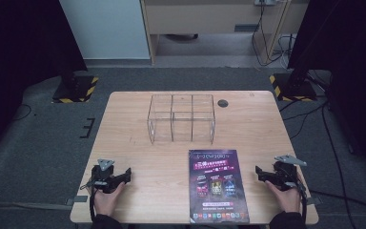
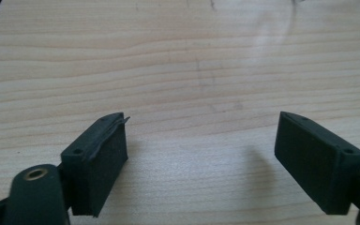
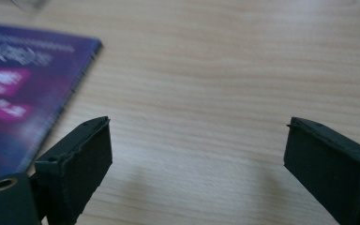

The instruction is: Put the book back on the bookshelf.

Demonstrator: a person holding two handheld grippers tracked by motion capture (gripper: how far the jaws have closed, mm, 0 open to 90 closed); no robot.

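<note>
A purple printed leaflet [image 1: 218,185] lies flat near the table's front edge, a little right of centre; its edge [image 3: 23,93] shows at the left of the right gripper view. Behind it stands a clear plastic box [image 1: 181,118] split into three compartments. My left gripper [image 1: 124,175] rests low over the wood at the front left, jaws open with bare table between them [image 2: 201,145]. My right gripper [image 1: 259,172] sits at the front right, just right of the leaflet, open with nothing between its jaws [image 3: 197,154].
The wooden table [image 1: 124,129] has a round cable hole [image 1: 223,103] at the back right. Grey floor surrounds it, with two stand bases marked in yellow and black [image 1: 75,88] [image 1: 291,87] and cables [image 1: 310,114] at the right.
</note>
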